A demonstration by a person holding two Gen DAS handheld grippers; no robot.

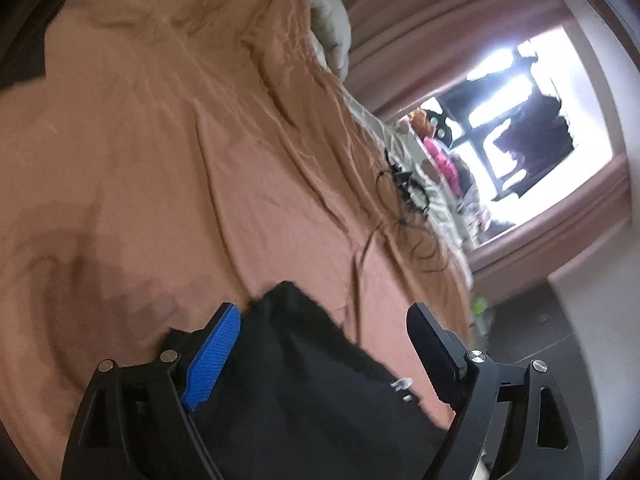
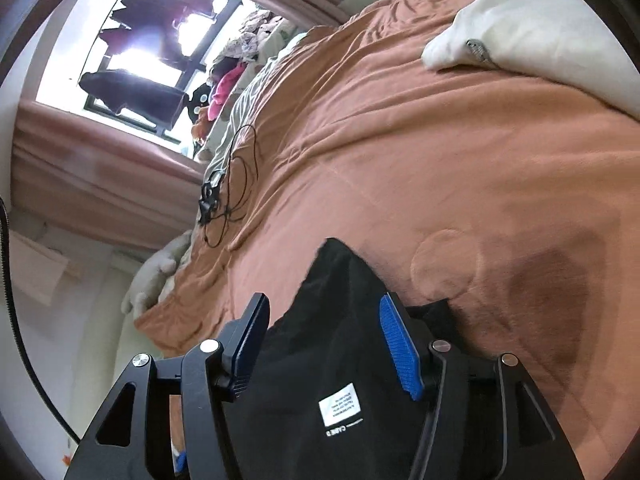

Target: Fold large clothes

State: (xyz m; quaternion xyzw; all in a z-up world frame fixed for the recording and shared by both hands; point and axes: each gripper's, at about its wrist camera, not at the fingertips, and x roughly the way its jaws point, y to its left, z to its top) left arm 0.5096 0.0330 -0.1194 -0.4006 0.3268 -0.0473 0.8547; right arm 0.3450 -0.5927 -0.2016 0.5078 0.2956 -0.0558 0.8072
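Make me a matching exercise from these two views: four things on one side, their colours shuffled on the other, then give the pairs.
Things:
1. garment between the right tongs
2. bedspread
3. pillow
4. care label

Colours:
A. cream
B. white with dark print
C. black
D. rust orange

Pairs: 1-C, 2-D, 3-A, 4-B

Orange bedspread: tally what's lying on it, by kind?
Black fabric garment: 1
White pillow: 1
Tangled thin black cable: 1
Total: 3, all on the orange bedspread
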